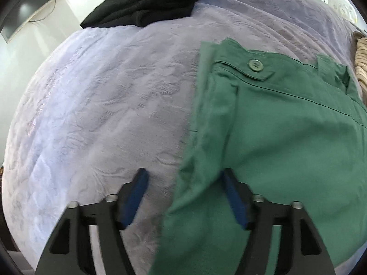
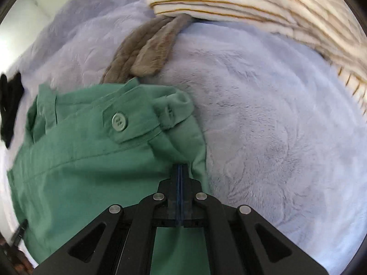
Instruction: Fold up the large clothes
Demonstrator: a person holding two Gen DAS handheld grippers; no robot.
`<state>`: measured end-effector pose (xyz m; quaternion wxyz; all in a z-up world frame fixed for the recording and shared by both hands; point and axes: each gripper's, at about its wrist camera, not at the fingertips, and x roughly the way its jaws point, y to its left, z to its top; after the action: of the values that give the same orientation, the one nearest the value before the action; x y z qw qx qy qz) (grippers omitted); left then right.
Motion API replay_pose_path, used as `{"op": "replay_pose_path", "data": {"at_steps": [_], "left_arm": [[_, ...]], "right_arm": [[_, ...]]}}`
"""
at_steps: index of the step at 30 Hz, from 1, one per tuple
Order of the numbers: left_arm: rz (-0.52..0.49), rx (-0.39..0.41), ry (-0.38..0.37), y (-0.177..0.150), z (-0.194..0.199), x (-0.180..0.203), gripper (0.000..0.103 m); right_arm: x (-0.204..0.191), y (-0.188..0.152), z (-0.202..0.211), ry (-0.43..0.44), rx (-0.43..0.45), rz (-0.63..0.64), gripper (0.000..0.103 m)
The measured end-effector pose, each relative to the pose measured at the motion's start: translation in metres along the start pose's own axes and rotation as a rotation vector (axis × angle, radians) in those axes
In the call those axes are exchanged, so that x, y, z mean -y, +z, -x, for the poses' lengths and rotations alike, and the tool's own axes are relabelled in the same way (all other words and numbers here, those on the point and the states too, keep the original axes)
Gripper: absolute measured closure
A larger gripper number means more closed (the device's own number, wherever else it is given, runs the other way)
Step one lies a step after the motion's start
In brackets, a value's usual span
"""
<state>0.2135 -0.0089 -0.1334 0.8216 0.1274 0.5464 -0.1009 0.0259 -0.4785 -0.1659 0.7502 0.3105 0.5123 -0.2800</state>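
Right wrist view, green trousers [image 2: 87, 174] laid flat, buttoned pocket flap [image 2: 130, 123] up

Green trousers [image 2: 87, 165], lavender blanket [image 1: 103, 105], black garment [image 1: 146, 2], cream gold-striped cloth [image 2: 252, 2].

Green trousers [image 2: 80, 171] – matt woven cloth; blanket [image 2: 275, 137] – plush fleece.

Running off the right and lower edges of the left wrist view, the green trousers [image 1: 286, 137], legs unseen. Hiding its fingertips in a green fold, the right gripper [image 2: 180, 168]. Blurring at the upper right, the striped cloth [image 2: 263, 2].
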Motion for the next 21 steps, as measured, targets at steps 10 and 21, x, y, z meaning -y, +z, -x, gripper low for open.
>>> {"op": "replay_pose_path", "data": {"at_steps": [10, 21], "left_arm": [[0.032, -0.024, 0.007, -0.024, 0.044, -0.029, 0.033], [0.154, -0.164, 0.071, -0.068, 0.028, -0.051, 0.016]], "right_arm": [[-0.012, -0.052, 0.065, -0.042, 0.020, 0.134, 0.100], [-0.001, -0.146, 0.077, -0.027, -0.111, 0.164, 0.100]]}}
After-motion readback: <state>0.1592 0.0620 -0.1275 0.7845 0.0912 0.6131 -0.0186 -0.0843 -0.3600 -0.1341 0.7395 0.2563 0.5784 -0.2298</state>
